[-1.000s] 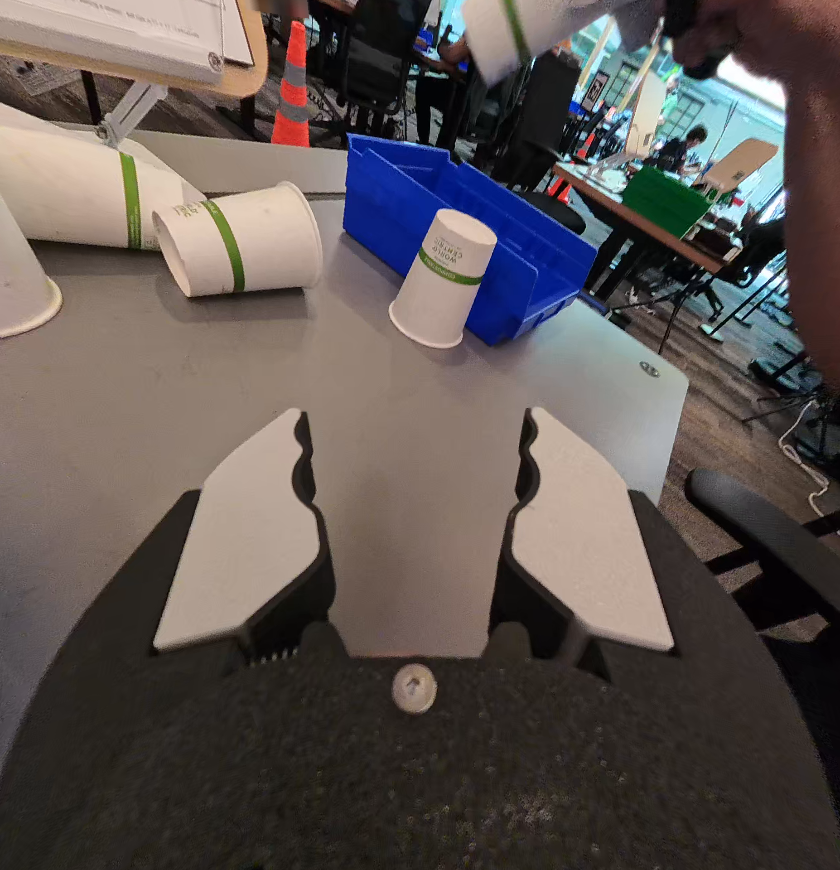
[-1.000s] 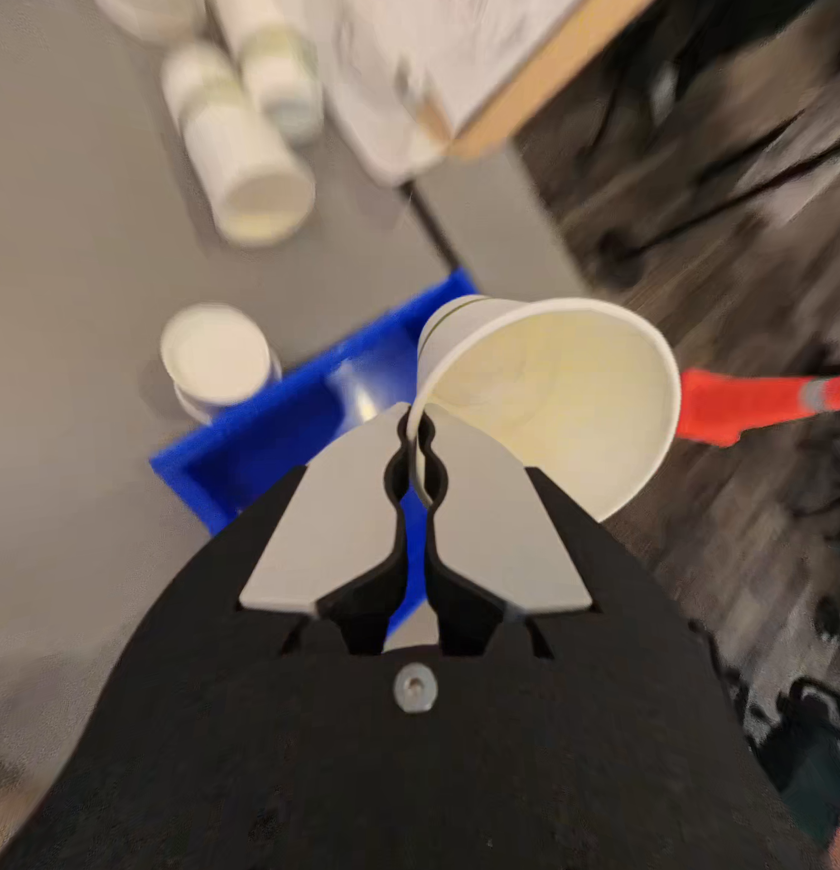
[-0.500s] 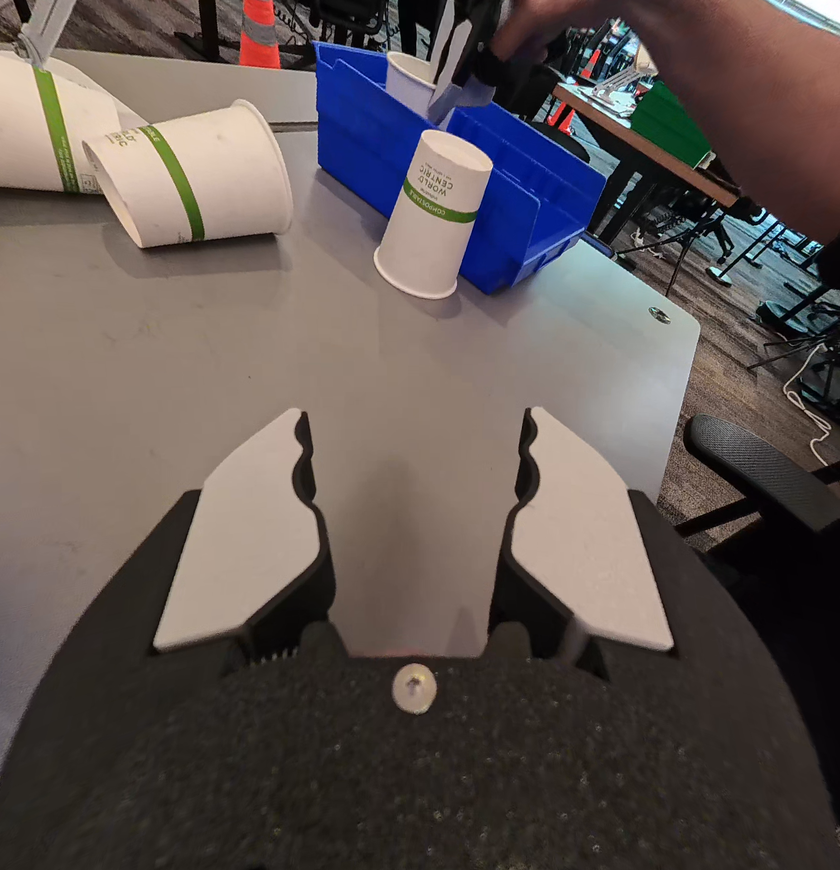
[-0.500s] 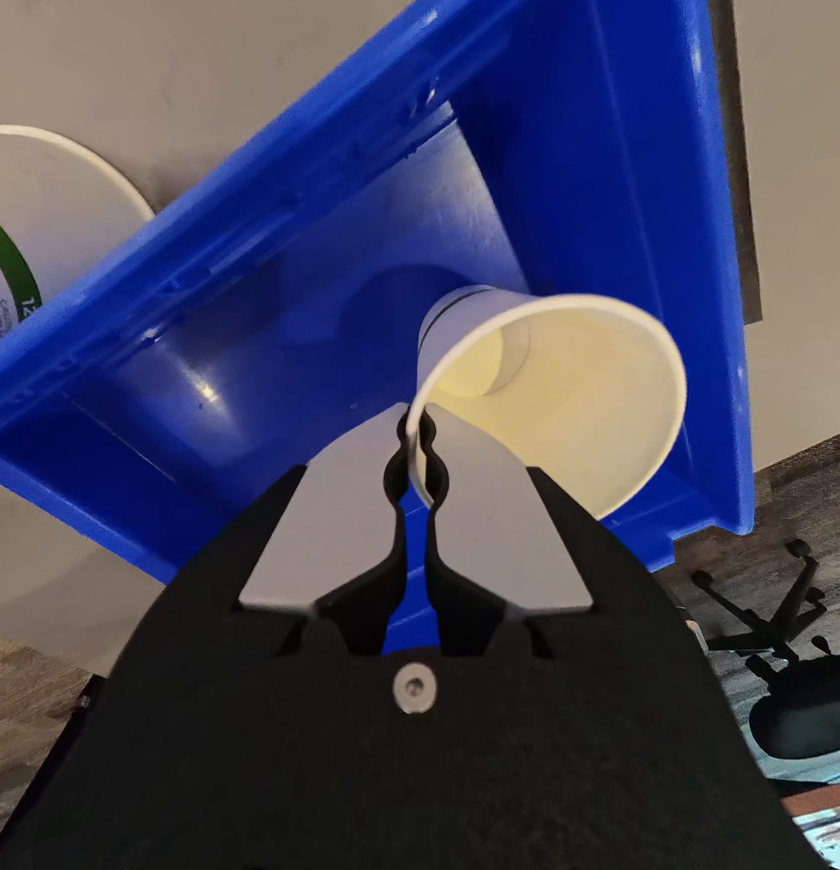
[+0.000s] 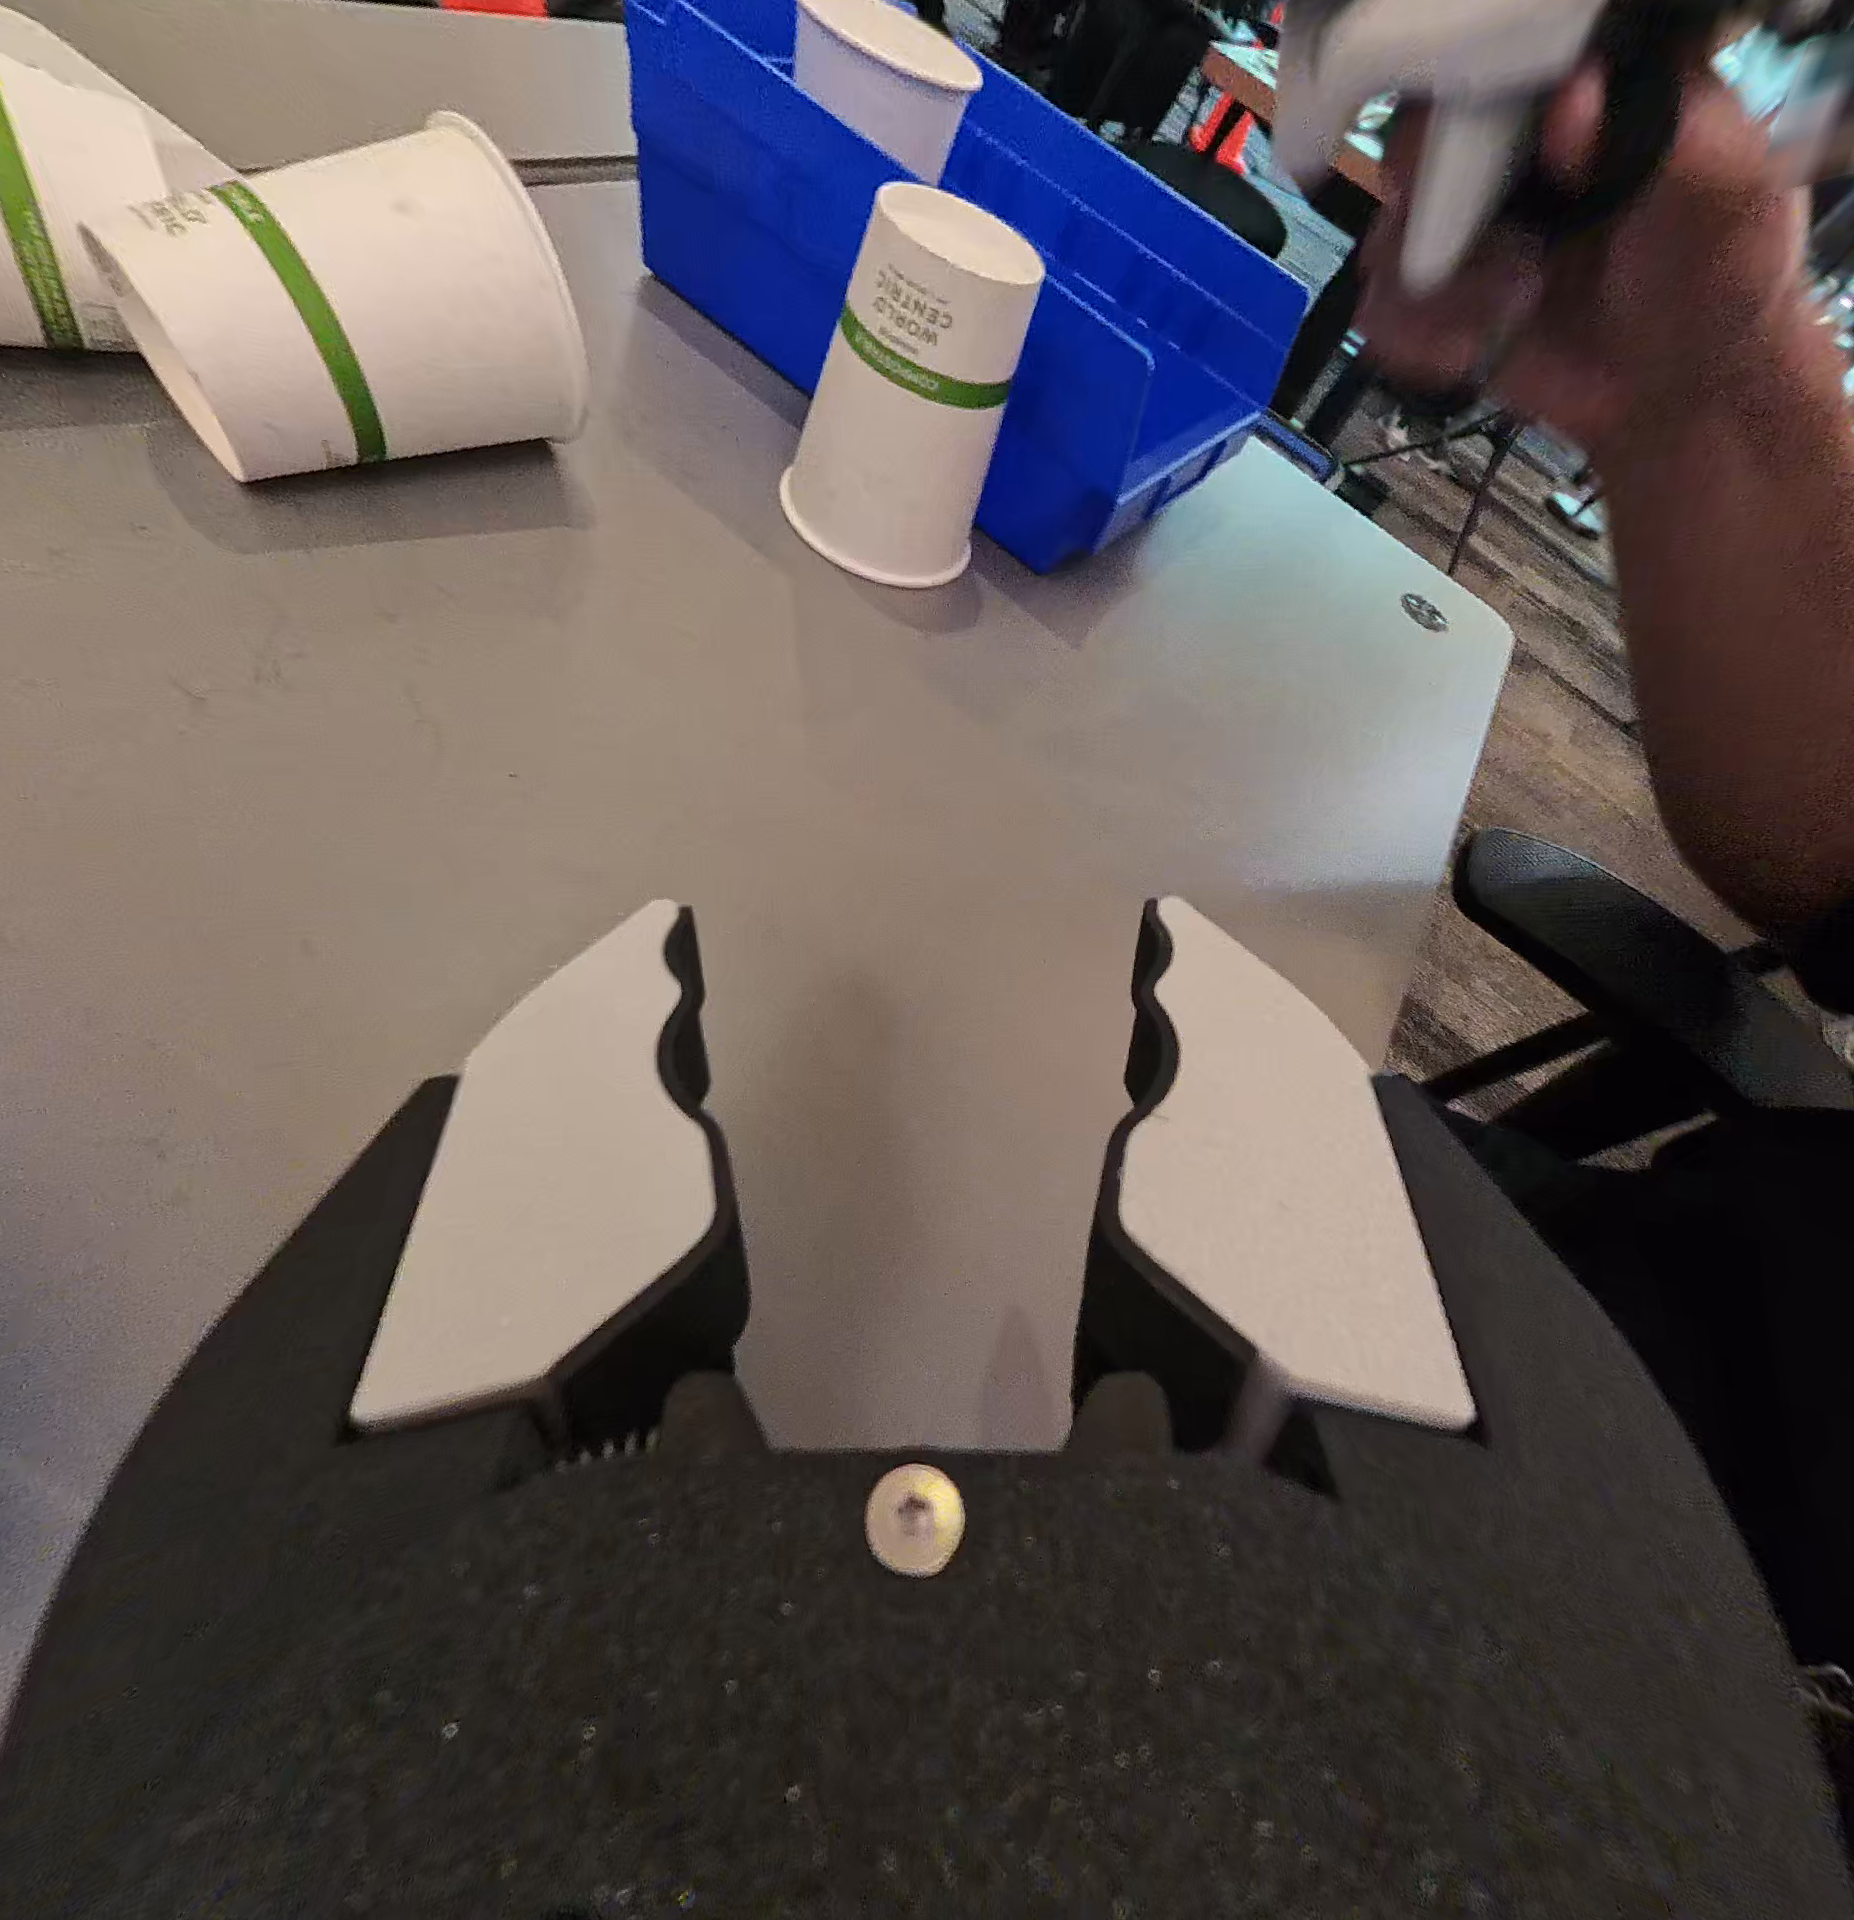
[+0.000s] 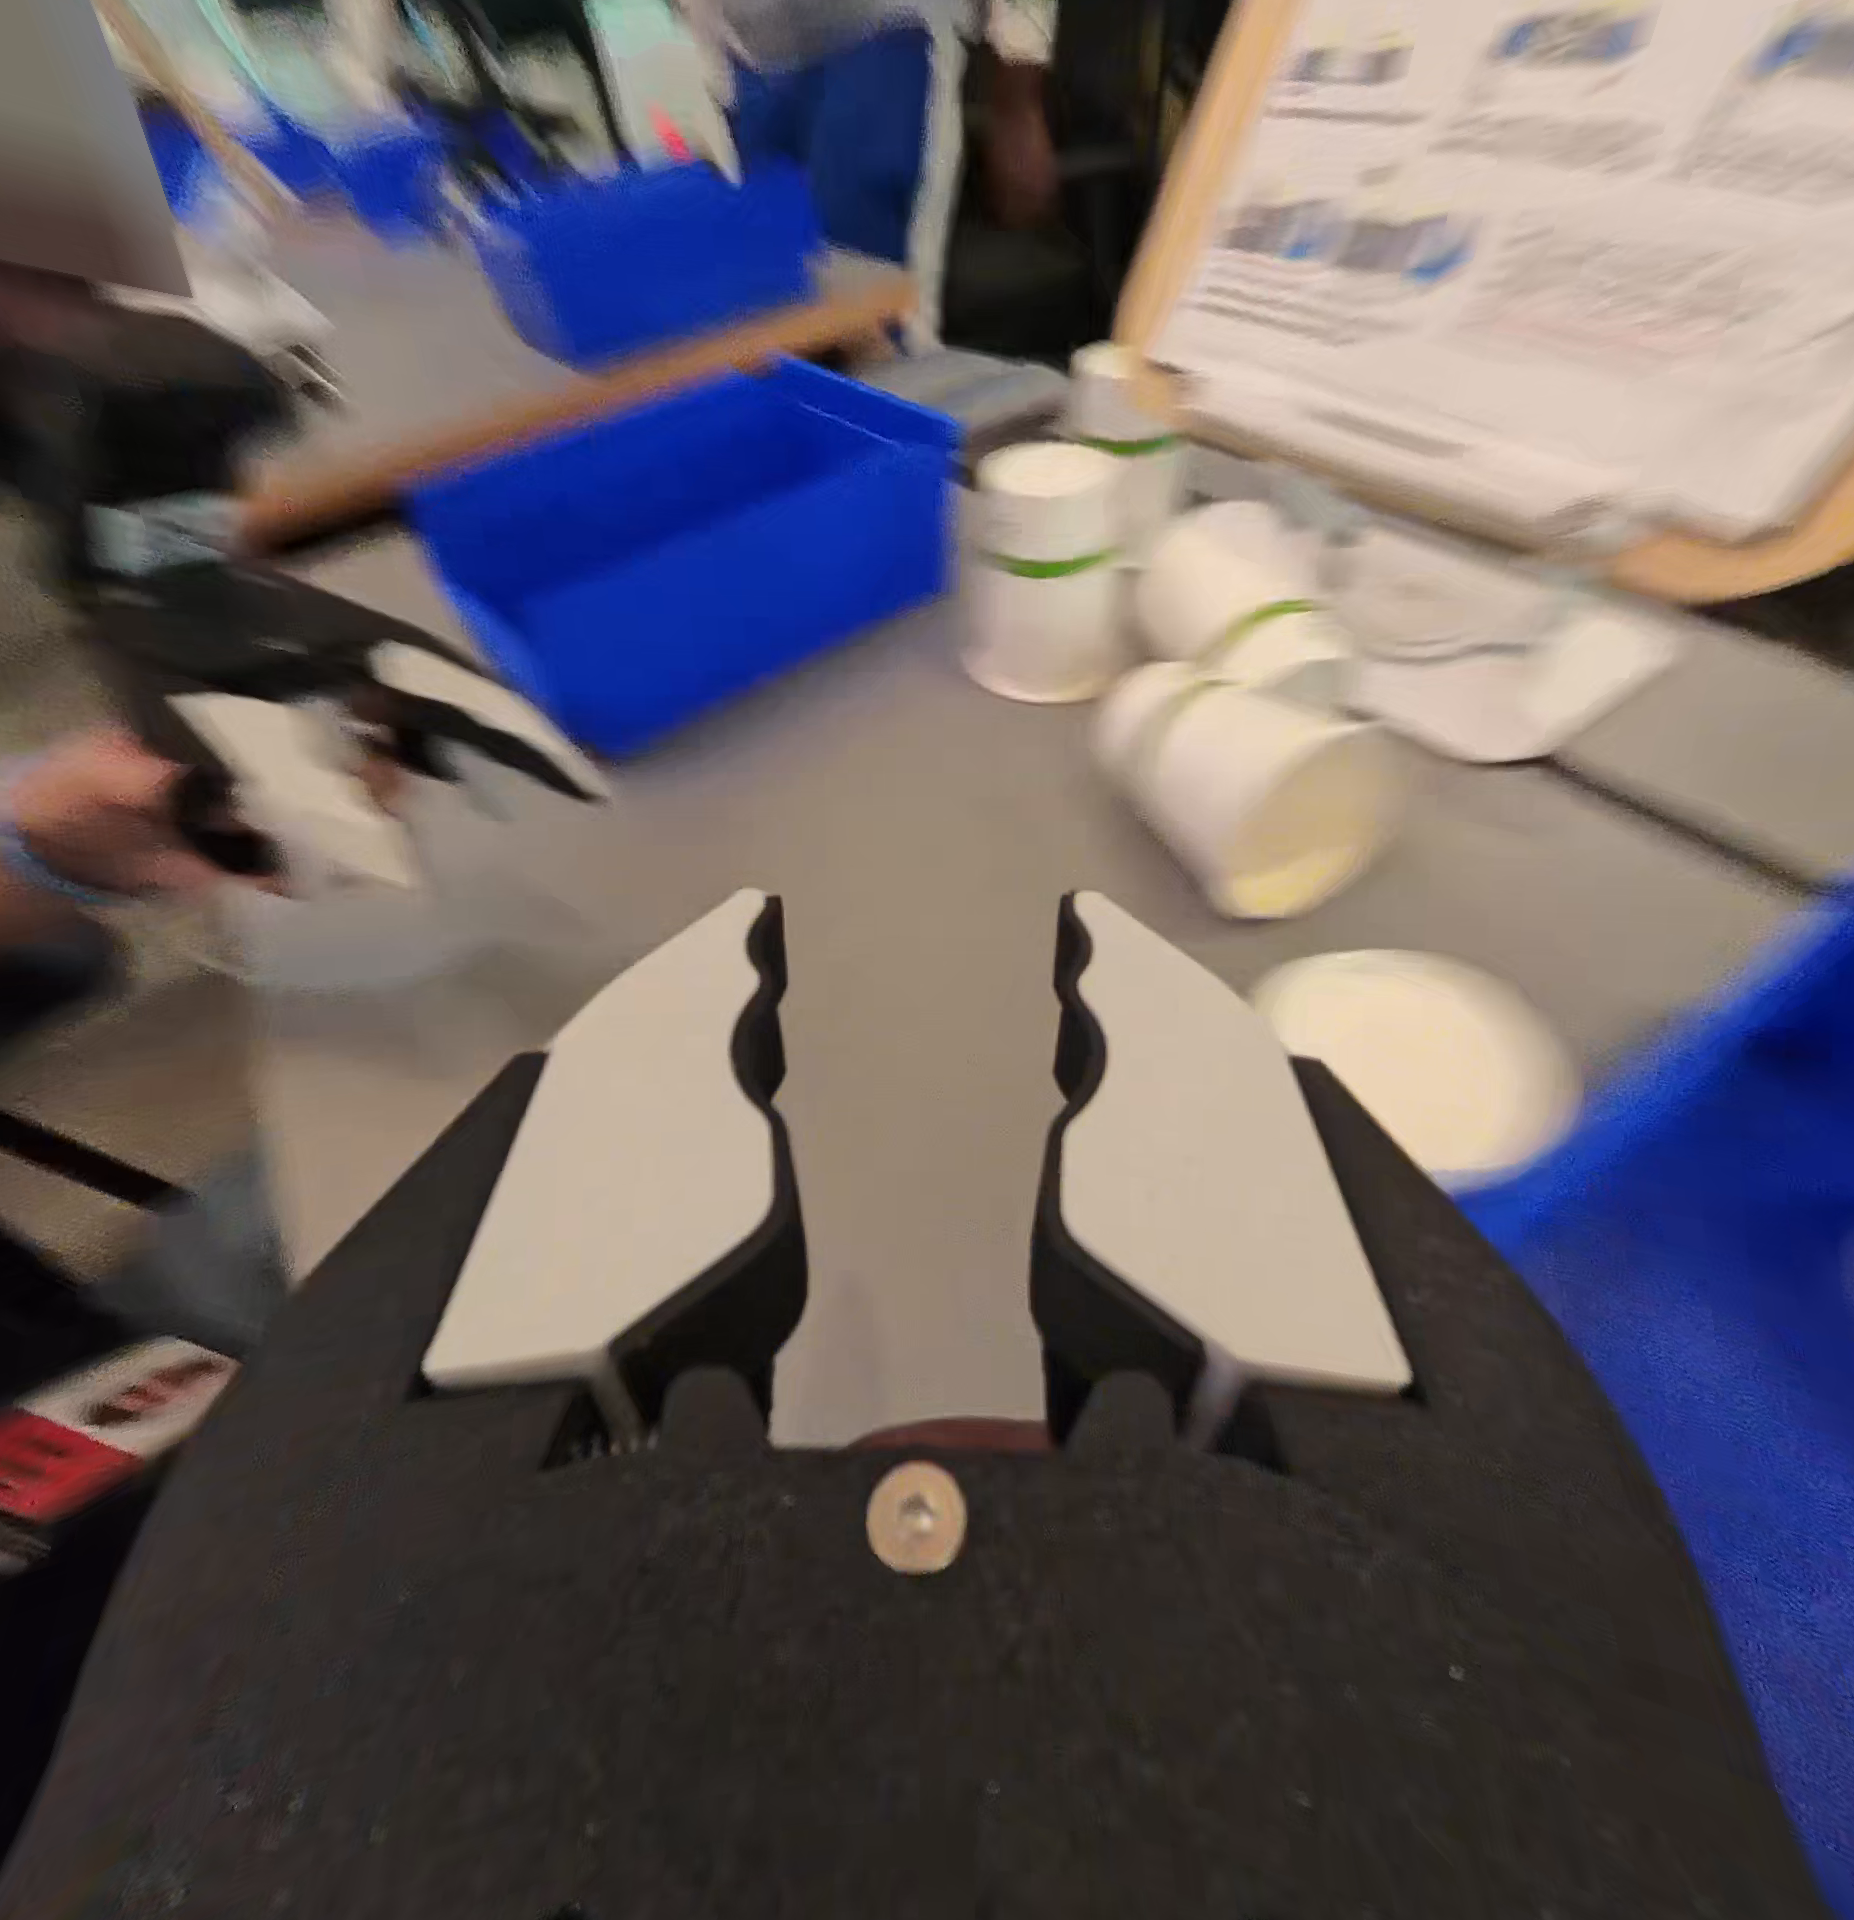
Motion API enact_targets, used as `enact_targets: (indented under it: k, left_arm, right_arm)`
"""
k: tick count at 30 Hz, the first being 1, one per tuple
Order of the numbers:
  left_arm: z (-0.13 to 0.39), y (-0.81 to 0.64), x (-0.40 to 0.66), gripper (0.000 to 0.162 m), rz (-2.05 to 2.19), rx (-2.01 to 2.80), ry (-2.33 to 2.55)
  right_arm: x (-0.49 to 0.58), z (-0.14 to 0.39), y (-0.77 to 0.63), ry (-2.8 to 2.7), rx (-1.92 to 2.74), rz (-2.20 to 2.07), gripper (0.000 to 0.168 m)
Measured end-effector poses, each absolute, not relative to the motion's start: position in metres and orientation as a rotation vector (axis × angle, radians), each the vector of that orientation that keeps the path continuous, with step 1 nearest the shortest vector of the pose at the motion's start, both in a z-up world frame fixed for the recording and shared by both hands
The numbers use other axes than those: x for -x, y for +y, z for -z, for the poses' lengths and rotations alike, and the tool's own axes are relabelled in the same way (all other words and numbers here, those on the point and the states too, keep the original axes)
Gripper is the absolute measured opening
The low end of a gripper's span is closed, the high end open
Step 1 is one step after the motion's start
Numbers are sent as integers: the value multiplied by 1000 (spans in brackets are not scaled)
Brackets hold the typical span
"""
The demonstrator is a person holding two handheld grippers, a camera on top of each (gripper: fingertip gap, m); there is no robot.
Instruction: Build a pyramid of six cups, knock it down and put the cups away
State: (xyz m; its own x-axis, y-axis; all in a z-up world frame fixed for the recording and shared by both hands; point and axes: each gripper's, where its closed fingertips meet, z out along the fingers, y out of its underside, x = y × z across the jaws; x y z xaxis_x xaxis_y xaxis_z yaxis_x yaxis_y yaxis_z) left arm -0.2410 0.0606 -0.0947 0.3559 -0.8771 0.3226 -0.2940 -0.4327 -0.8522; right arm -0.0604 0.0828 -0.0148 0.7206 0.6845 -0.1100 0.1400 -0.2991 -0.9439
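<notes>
Left wrist view: my left gripper [image 5: 912,997] hangs wide open and empty. One cup [image 5: 883,78] stands in the blue bin [image 5: 1068,343] near the tabletop's far right corner; an inverted cup [image 5: 918,390] touches its wall.

Right wrist view: my right gripper [image 6: 918,987] is partly open, empty. Stowing is under way, I judge; next, grasp the tipped cup [image 6: 1266,800].

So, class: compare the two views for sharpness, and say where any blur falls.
Left wrist view: sharp on the table and upside-down cup, with only the right gripper smeared by motion. Right wrist view: its own fingers sharp, but the blue bin and cups behind blurred.
</notes>
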Motion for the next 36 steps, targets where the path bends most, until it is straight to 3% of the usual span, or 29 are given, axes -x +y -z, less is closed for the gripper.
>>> enact_targets:
  k: [4,7,19,31,34,36]
  left_arm:
    - [87,57,244,74,1010,1924,1095]
    - [74,66,251,72,922,1910,1145]
    - [42,337,335,86,193,2138,1400]
    - [102,525,315,104,85,2241,1683]
    - [103,530,300,75,205,2147,1698]
    - [105,531,299,71,240,2127,1685]
  right_arm:
    - [130,93,37,-589,1836,-754,52]
    - [149,116,22,-678,1838,-669,52]
    - [139,114,32,-634,1805,-637,50]
    - [125,108,71,-627,1840,-562,46]
    - [132,106,75,-660,1839,-529,45]
    - [137,103,76,-672,1834,-522,45]
